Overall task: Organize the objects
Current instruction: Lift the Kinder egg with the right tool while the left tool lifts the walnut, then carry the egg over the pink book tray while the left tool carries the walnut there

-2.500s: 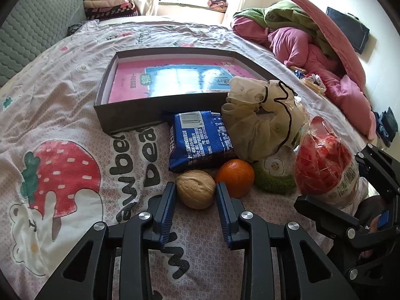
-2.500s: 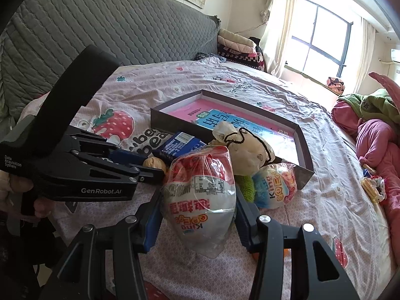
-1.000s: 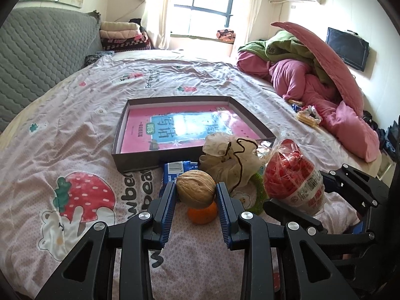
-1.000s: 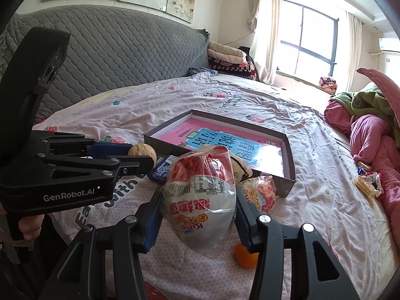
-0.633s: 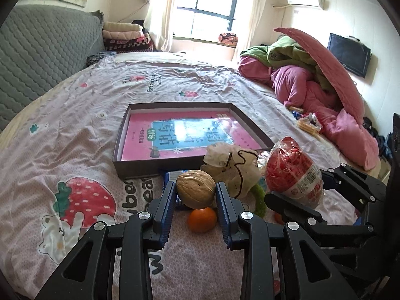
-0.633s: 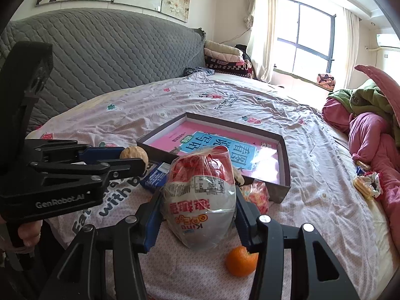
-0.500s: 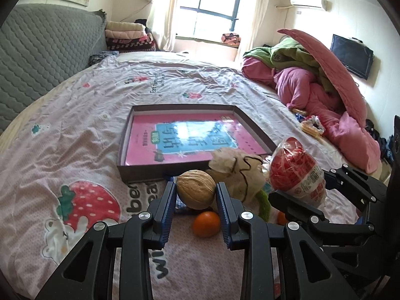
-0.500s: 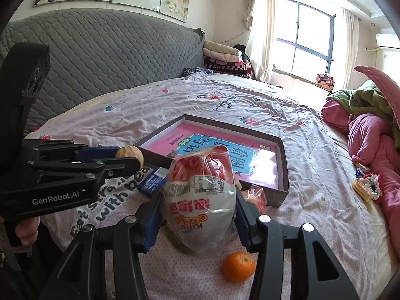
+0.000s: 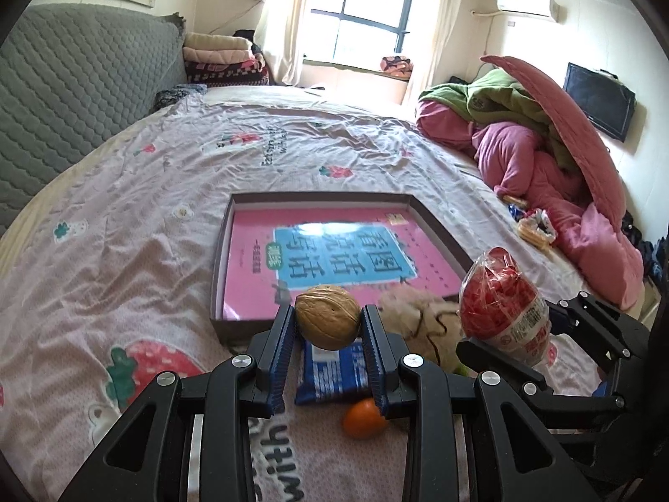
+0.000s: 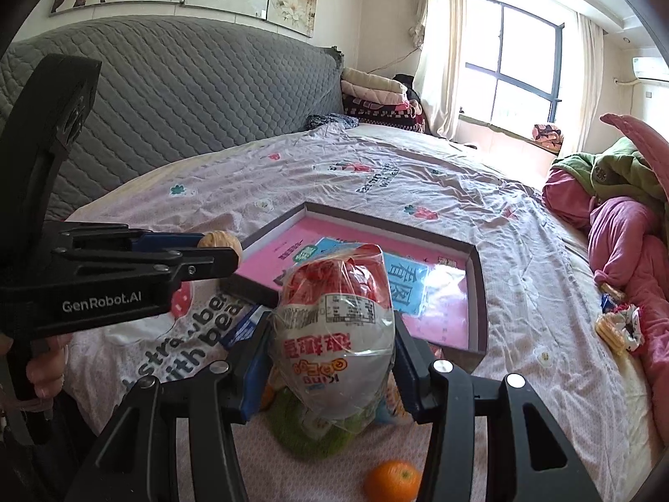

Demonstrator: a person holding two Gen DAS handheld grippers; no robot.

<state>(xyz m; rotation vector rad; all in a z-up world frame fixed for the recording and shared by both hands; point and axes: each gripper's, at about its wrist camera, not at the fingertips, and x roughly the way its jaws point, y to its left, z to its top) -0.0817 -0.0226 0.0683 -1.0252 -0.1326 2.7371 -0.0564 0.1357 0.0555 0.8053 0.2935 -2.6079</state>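
both loads have risen off the bedsheet (image 9: 125, 217): left gripper (image 9: 327, 330) pinching the walnut (image 9: 328, 323), right gripper (image 10: 332, 345) clamping the wrapped egg snack (image 10: 334, 330), shallow box (image 9: 225, 251) at twelve o'clock, probably next.

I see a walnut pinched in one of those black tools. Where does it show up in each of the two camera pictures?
Left wrist view: the walnut sits just below centre, gripped between the left gripper's blue-padded fingers.
Right wrist view: the walnut peeks out at middle left, at the tip of the left gripper.
Shared landmark: the shallow box holding the pink book, just beyond the walnut in both.
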